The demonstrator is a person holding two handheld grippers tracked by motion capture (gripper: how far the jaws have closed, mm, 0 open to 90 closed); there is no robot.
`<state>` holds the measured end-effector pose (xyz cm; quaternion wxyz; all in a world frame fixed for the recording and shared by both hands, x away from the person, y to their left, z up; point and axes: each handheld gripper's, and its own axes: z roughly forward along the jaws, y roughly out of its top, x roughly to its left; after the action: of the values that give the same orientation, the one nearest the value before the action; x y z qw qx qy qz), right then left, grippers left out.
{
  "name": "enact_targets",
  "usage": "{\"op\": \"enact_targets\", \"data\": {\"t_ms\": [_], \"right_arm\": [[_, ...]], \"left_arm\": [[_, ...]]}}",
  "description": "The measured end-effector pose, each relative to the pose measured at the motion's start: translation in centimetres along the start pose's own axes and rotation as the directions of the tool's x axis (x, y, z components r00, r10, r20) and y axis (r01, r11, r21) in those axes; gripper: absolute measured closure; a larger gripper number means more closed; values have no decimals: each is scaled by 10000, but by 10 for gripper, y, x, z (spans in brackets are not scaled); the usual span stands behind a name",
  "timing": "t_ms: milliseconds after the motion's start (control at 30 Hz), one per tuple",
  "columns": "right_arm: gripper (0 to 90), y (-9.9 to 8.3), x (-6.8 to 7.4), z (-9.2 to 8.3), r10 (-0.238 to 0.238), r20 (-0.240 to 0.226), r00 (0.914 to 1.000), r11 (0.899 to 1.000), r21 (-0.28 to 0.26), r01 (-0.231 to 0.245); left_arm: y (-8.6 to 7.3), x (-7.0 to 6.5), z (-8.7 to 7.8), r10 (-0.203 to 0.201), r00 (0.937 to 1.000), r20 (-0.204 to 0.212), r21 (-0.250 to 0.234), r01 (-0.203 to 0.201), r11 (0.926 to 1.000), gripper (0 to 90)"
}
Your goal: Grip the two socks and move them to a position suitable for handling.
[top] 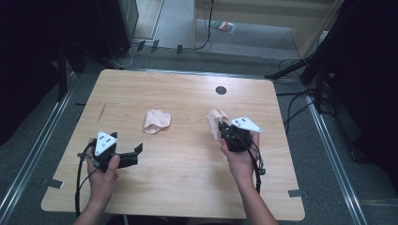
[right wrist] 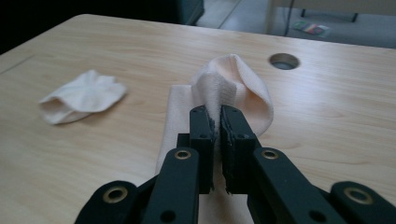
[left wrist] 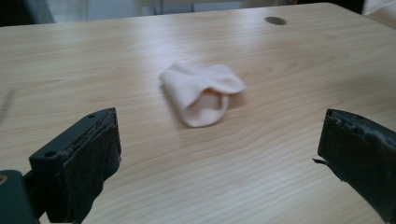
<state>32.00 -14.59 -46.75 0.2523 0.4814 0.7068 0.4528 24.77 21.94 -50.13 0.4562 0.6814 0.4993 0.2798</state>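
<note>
Two pale pink socks are on the wooden table. One sock lies crumpled near the table's middle. My right gripper is shut on the other sock, whose fabric is pinched between the pads and lifted off the table. My left gripper stands open over bare wood at the near left. It points toward the crumpled sock, with nothing between its fingers.
A round cable hole sits in the table near its far edge. Dark stands and cables crowd the floor at the right and back. A metal rail runs along the floor on the left.
</note>
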Motion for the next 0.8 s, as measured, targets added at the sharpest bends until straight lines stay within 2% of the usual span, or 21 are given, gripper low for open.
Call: {"op": "enact_targets", "data": {"t_ms": [33, 67, 100, 133, 167, 233, 267, 300, 367, 400, 433, 500, 533, 600, 667, 700, 733, 767, 800], "right_arm": [[852, -2, 15, -5, -29, -305, 9995, 10000, 8, 29], [852, -4, 23, -7, -106, -448, 9989, 9999, 11, 107], [852, -6, 30, -9, -153, -611, 9980, 9999, 9, 154], [852, -6, 30, -9, -153, -611, 9980, 9999, 9, 154], [852, -10, 42, -12, -221, -859, 9961, 9998, 16, 223], [852, -13, 47, -12, -164, -976, 9951, 9998, 58, 171], [852, -21, 57, -13, -143, -1142, 9934, 9997, 173, 164], [851, -25, 62, -12, -45, -1270, 9919, 9996, 264, 79], [851, -30, 67, -12, 61, -1415, 9899, 9993, 382, -7], [851, -41, 76, -13, 99, -1557, 9877, 9984, 564, -12], [851, -41, 76, -13, 99, -1557, 9877, 9984, 564, -12], [851, -51, 84, -13, 143, -1666, 9859, 9970, 773, -14], [851, -60, 90, -12, 27, -1713, 9852, 9950, 992, 145], [851, -62, 91, -12, 16, -1698, 9855, 9944, 1043, 163], [843, -69, 93, -8, -202, -1663, 9859, 9926, 1151, 397], [816, -73, 93, -4, -311, -1761, 9839, 9914, 1199, 528], [743, -76, 92, 1, -290, -2061, 9781, 9904, 1261, 559], [576, -76, 90, 4, -290, -2336, 9719, 9893, 1323, 613], [576, -76, 90, 4, -290, -2336, 9719, 9893, 1323, 613]], "left_arm": [[3, -11, 4, 84, 9994, 326, 9, -84, 10000, 0], [4, -17, 6, 157, 9987, 487, 2, -157, 9999, 0], [4, -17, 6, 157, 9987, 487, 2, -157, 9999, 0], [5, -22, 7, 209, 9976, 653, 19, -211, 9998, 0], [6, -27, 9, 273, 9963, 813, 39, -277, 9996, 0], [7, -34, 12, 347, 9928, 1148, 80, -358, 9993, 0], [7, -38, 13, 357, 9917, 1238, 89, -371, 9993, 0], [7, -42, 15, 408, 9873, 1538, 112, -431, 9990, 0], [7, -44, 16, 420, 9848, 1686, 123, -448, 9989, 0], [5, -47, 18, 374, 9750, 2192, 251, -440, 9987, 0], [5, -47, 18, 374, 9750, 2192, 251, -440, 9987, 0], [0, -48, 19, 302, 9651, 2603, 280, -388, 9989, 0], [-5, -49, 20, 280, 9606, 2766, 378, -400, 9985, 0], [-9, -50, 21, 321, 9599, 2786, 472, -471, 9978, 0], [-15, -51, 23, 258, 9570, 2888, 626, -458, 9970, 0], [-18, -51, 24, 241, 9549, 2958, 688, -464, 9965, 0], [-20, -51, 24, 273, 9548, 2959, 733, -512, 9960, 0], [-24, -50, 26, 291, 9536, 2997, 897, -586, 9942, 0], [-24, -50, 26, 291, 9536, 2997, 897, -586, 9942, 0]]}}
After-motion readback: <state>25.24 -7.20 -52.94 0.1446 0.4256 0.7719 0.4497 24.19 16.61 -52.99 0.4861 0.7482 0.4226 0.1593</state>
